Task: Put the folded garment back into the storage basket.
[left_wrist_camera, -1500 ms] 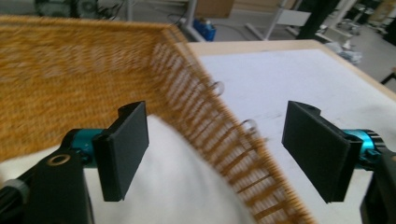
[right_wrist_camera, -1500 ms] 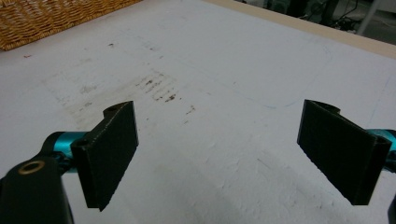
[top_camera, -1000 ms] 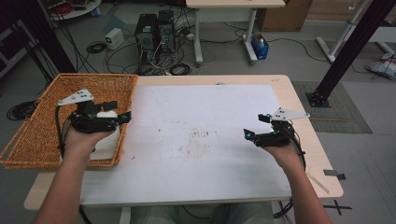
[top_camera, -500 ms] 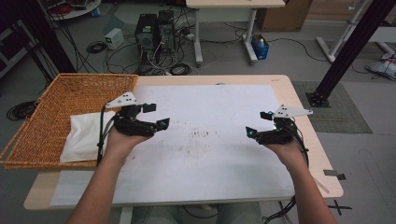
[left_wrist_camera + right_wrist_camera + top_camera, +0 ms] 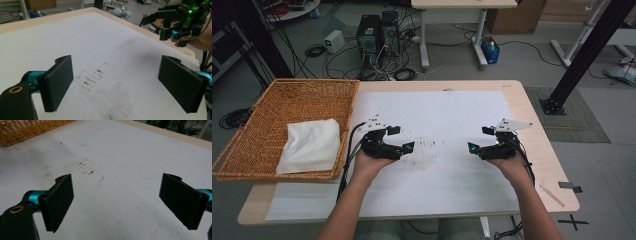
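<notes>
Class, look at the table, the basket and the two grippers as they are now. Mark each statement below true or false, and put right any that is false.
1. The white cloth lies inside the wicker basket. True.
2. The left gripper is clamped on the cloth. False: its jaws stand wide open with nothing between them, above the white sheet.
3. The right gripper is open and holds nothing. True.
4. The basket sits at the table's right end. False: it is at the left end.
5. Dark smudges mark the sheet between the two grippers. True.
</notes>
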### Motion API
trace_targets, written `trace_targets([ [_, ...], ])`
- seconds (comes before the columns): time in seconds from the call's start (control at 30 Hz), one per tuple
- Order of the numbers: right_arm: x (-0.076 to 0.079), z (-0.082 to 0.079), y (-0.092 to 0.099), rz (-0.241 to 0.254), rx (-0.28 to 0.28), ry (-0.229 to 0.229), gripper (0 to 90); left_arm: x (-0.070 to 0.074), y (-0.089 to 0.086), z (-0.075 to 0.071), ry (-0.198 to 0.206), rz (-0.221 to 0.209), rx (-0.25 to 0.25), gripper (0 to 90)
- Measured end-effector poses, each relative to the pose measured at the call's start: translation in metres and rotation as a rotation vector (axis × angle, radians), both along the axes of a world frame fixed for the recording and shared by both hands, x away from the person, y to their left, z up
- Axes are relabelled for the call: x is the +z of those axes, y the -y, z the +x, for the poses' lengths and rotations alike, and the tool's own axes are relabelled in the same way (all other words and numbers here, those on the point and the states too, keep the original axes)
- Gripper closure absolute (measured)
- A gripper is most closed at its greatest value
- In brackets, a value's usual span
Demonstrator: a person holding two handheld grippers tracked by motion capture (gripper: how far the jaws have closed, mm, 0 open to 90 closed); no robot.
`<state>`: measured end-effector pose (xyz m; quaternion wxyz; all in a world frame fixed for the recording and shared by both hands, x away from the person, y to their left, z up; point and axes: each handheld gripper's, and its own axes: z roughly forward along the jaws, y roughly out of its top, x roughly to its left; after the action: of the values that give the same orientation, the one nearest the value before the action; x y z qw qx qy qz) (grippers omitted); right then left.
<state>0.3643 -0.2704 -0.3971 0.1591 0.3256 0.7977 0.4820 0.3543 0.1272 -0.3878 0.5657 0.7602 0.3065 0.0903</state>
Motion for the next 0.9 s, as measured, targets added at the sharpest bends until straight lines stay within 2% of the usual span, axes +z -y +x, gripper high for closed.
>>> trace_targets([
  [0.2, -0.0042, -0.0020, 0.0017, 0.009, -0.002, -0.008, 12.3, 0.0012, 0.0002, -0.0028, 0.018, -0.008, -0.010, 13.0],
  [0.9, -0.0040, -0.0021, -0.0018, 0.001, 0.006, -0.001, 12.3, -0.0011, -0.0062, -0.0036, -0.002, -0.009, 0.004, 13.0],
])
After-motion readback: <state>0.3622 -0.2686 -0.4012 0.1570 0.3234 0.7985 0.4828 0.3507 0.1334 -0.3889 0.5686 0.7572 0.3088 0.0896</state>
